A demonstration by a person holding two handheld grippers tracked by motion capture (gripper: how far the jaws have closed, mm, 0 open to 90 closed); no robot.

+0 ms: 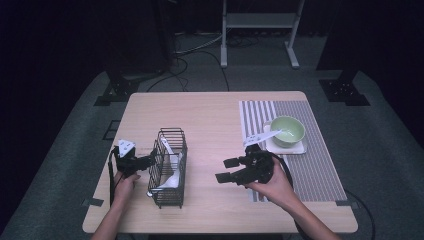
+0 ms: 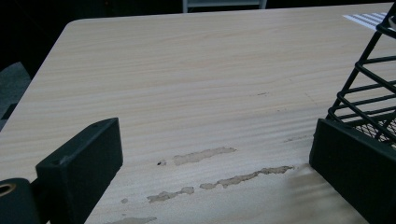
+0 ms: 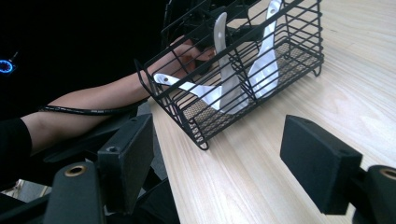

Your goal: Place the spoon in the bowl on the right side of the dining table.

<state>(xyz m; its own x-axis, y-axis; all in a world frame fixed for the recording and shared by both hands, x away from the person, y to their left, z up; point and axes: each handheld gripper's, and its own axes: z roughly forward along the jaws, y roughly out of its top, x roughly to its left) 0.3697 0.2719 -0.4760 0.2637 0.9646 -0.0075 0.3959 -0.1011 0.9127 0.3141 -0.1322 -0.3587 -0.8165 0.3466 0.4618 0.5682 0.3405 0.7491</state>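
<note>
Both pairs of jaws stand spread wide with nothing between them. The left gripper [image 1: 145, 162] sits at the left side of the black wire basket [image 1: 169, 167]; in the left gripper view one jaw lies right against the basket's lower wire edge [image 2: 369, 100], though whether it presses on it or merely rests beside it cannot be told, and the other jaw is over bare worktop [image 2: 187, 93]. The right gripper [image 1: 231, 170] hovers to the right of the basket, apart from it, jaws aimed toward it.

The basket stands upright near the front left of the worktop and holds white plastic spoons [image 3: 224, 79] leaning against its wires. Another white spoon [image 1: 262, 136] rests in the green bowl [image 1: 288, 131], which sits on a small tray [image 1: 285, 148] on the striped placemat [image 1: 310, 165], well right of the basket.

The work in hand looks like moving spoons between basket and bowl, with the left gripper steadying the basket. To do it well, the left jaws should brace the basket wall firmly so it cannot slide or tip. The right jaws should come in from above through the open top, line up across a spoon handle rather than along it, and close on the handle, clear of the wires.
</note>
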